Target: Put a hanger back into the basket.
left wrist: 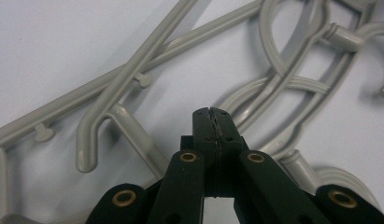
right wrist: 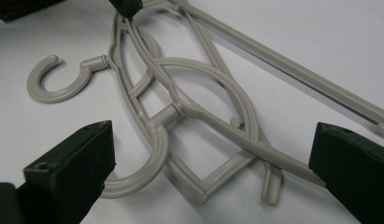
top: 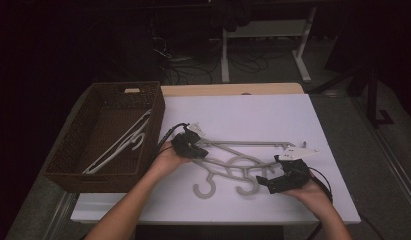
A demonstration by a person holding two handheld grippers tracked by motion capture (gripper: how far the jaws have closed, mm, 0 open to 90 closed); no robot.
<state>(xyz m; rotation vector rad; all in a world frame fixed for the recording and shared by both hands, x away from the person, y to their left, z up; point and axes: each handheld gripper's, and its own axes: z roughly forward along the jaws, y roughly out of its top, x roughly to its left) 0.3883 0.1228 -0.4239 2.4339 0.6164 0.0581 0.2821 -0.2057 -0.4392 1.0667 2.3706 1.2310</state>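
Two grey plastic hangers (top: 232, 162) lie overlapped on the white table (top: 253, 115), their hooks (top: 205, 189) turned toward the near edge. My left gripper (top: 198, 150) rests at the hangers' left end. In the left gripper view its jaws (left wrist: 212, 115) are pressed shut just above the crossed hanger bars (left wrist: 133, 70), with nothing visible between them. My right gripper (top: 268, 182) sits at the hangers' right end. It is wide open (right wrist: 210, 179), straddling the hook (right wrist: 147, 168) and arm of the nearer hanger. The left gripper's tip (right wrist: 126, 5) shows at the far end.
A brown wicker basket (top: 100, 177) stands at the table's left side, holding white hangers (top: 125, 142). Beyond the table's far edge are white desk legs (top: 303, 50) and cables on a dark floor. Bare table surface lies behind the grey hangers.
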